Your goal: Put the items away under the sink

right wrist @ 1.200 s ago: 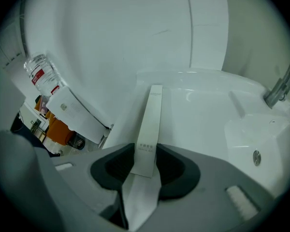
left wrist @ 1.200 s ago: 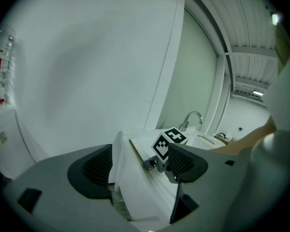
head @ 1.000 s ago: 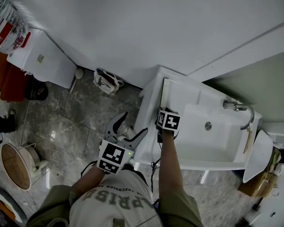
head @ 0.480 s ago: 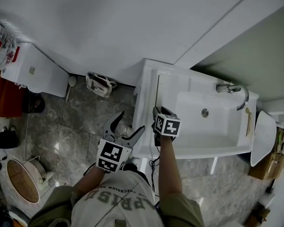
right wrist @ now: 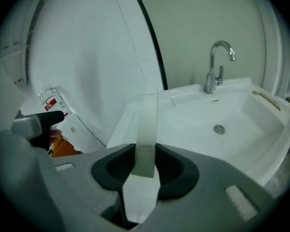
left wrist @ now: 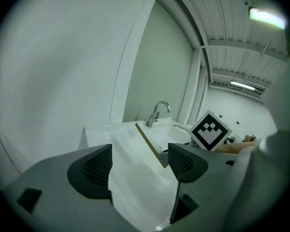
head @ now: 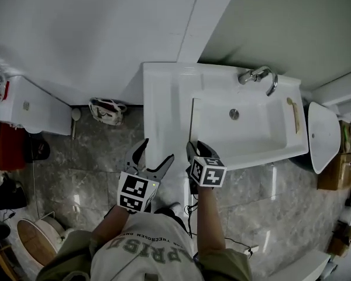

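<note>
White strip (right wrist: pixel 149 124) (print illegible) ends hidden inside the right tool (right wrist: pixel 145 167).

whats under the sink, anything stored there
Cannot tell: from above, the white sink top covers whatever is below it. Only grey floor tiles show in front. The right tool holds a thin white panel.

Glossy white sink (head: pixel 164 98), shiny metal faucet (head: pixel 258 75)
</note>
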The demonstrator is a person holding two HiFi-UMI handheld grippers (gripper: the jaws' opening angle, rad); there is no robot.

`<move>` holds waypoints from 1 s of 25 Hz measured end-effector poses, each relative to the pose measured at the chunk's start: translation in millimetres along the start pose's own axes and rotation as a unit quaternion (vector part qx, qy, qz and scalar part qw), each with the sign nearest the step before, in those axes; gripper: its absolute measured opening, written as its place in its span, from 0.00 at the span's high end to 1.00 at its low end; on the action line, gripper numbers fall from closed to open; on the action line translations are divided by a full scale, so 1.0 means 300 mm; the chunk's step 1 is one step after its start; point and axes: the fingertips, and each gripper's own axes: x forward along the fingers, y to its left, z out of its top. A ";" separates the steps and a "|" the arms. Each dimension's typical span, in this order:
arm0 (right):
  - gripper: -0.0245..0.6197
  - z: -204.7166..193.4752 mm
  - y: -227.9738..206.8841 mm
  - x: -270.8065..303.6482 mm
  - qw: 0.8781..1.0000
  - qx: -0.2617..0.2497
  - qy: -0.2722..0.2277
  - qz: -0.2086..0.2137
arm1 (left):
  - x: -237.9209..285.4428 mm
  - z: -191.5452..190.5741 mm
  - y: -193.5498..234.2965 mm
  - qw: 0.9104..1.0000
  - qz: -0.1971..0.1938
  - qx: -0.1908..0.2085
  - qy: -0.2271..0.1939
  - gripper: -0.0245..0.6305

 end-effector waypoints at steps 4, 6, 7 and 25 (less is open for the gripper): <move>0.76 -0.108 -0.112 -0.213 0.999 0.019 -0.025 -0.015 | -0.019 -0.043 -0.185 1.000 -0.013 0.012 0.001 0.44; 0.76 -0.170 -0.174 -0.322 0.999 0.028 -0.035 -0.026 | -0.026 -0.067 -0.289 1.000 -0.021 0.021 0.001 0.44; 0.76 -0.205 -0.205 -0.377 0.998 0.032 -0.039 -0.031 | -0.029 -0.079 -0.346 0.999 -0.025 0.026 0.001 0.44; 0.76 -0.790 -0.858 -1.128 0.974 0.143 -0.060 -0.163 | 0.045 -0.359 -1.351 0.982 -0.166 0.084 0.031 0.43</move>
